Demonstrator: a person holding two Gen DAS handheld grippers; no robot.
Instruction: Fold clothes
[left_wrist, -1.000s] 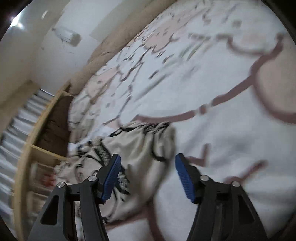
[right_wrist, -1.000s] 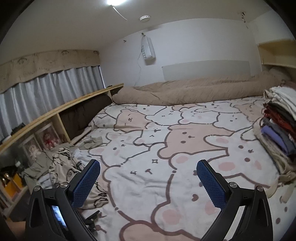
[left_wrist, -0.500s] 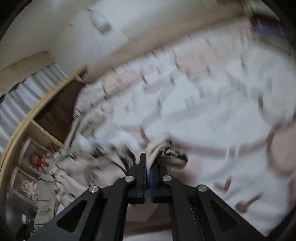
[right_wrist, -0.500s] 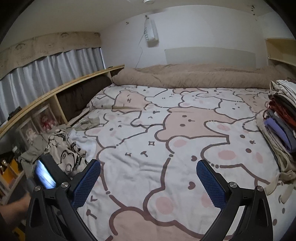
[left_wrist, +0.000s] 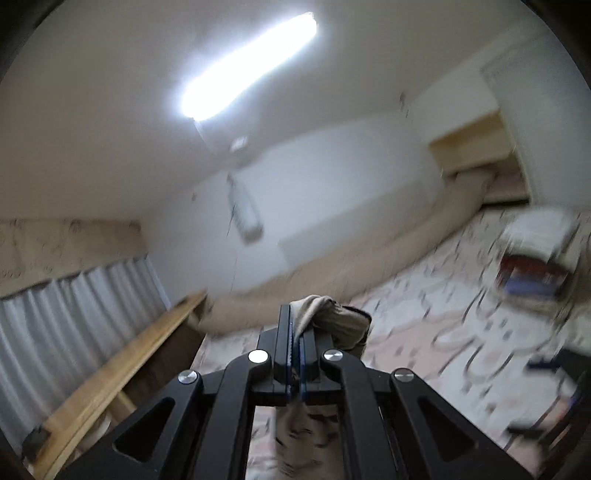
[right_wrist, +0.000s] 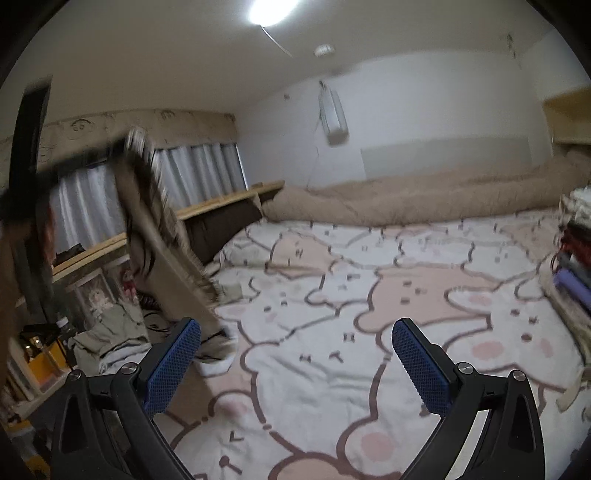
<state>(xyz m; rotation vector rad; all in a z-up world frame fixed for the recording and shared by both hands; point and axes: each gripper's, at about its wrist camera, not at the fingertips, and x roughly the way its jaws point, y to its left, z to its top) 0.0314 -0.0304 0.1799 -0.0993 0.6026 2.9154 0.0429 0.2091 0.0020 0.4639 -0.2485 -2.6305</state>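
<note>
We see the left gripper (left_wrist: 295, 332) pinching a beige patterned garment (left_wrist: 332, 321), jaws pressed together on a fold of it at lower centre of the left wrist view; a second ago those jaws stood spread over the garment lying on the bed, half a second ago they had already clamped it. Now the left view shows wall, ceiling light (left_wrist: 247, 66) and air conditioner (left_wrist: 245, 210) instead of the bedspread close up, so the gripper has gone up

In the right wrist view the garment (right_wrist: 162, 236) hangs blurred at left of frame, lifted, its lower end trailing on the bear-print bedspread (right_wrist: 369, 295) near the left blue pad; earlier it lay crumpled at the bed's left edge. Right gripper (right_wrist: 295, 365) is spread wide with nothing between the pads, same as before, low in frame over the bedspread

Stack of folded clothes (right_wrist: 576, 258) sits at right edge, as earlier; more unfolded clothes (right_wrist: 110, 332) lie lower left by the wooden shelf (right_wrist: 221, 201)
</note>
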